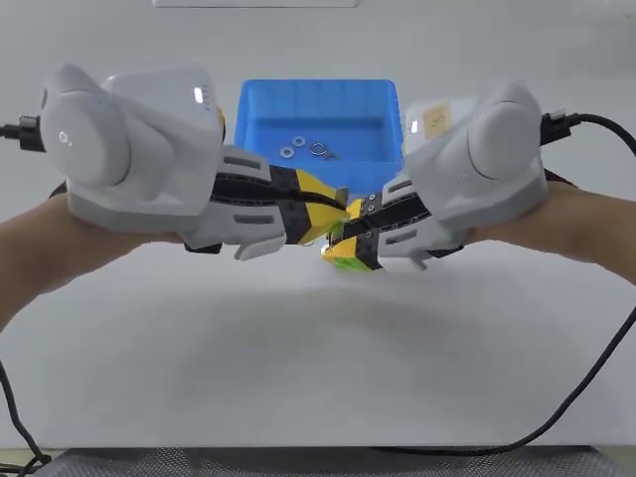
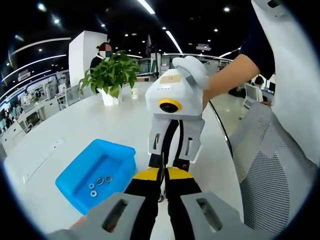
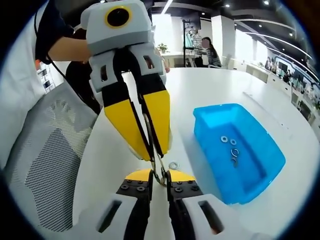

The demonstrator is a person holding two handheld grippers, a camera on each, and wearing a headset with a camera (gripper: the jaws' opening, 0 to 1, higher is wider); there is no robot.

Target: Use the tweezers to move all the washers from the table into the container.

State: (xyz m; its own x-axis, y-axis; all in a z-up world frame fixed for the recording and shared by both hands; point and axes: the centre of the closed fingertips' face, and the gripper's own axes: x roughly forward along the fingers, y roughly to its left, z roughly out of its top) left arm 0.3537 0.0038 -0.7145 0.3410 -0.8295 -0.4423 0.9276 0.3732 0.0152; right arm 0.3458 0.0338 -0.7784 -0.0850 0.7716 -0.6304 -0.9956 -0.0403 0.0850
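The head view looks forward and down at the white table (image 1: 318, 348), close above the left gripper (image 1: 341, 211) and right gripper (image 1: 343, 248). The 2 gripper views sit low, facing each other tip to tip. All 3 share the open rectangular blue plastic container (image 1: 260, 129).

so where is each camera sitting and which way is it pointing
Head view: on the headset, looking forward and down at the white table and blue container; both forearms, left tongs and right tongs show.
Left gripper view: rides the left tongs, facing the right tongs and the arm behind them.
Right gripper view: rides the right tongs, facing the left tongs; tweezers between the tips.
Shared: the gripper views face each other, container beside both.
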